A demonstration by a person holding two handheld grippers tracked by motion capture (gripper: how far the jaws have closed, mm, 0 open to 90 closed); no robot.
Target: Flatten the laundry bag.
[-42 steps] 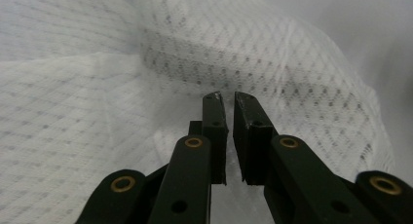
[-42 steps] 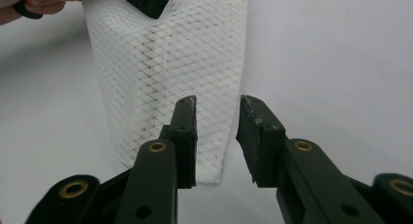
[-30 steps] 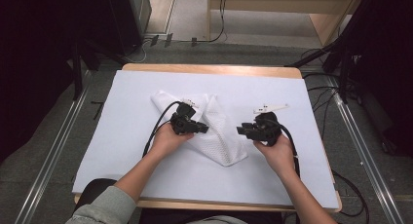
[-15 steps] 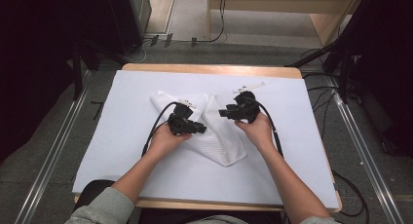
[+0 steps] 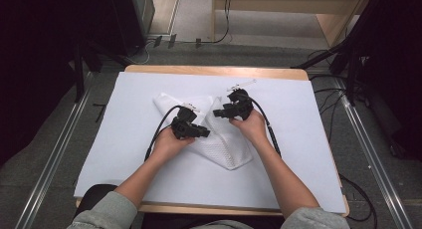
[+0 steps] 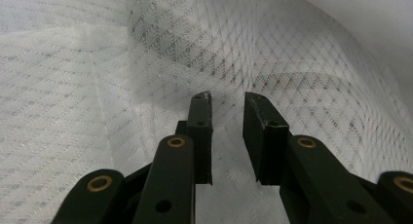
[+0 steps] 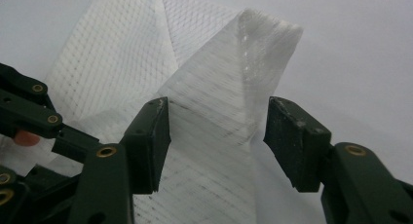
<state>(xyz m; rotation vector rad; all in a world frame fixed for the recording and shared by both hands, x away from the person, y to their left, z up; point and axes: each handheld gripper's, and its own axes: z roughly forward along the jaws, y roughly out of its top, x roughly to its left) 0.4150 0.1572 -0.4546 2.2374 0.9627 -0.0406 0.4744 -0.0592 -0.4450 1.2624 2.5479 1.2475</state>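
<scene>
We see the left hand-held gripper [image 5: 201, 132] slightly open over the white cloth [image 5: 226, 149], and the right hand-held gripper [image 5: 217, 112] wide open around its raised fold [image 7: 253, 53]; bare desk [image 5: 298, 139] lies right of it.

2 tools [image 5: 206, 133] [image 5: 217, 112] over white mesh cloth [image 5: 226, 147] on white-covered table [image 5: 298, 139]

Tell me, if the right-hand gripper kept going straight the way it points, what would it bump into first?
Most likely the white mesh cloth: a raised fold of it stands just beyond the right gripper, in line with its open jaws. Depth is hard to judge, but nothing else shows in between.
</scene>
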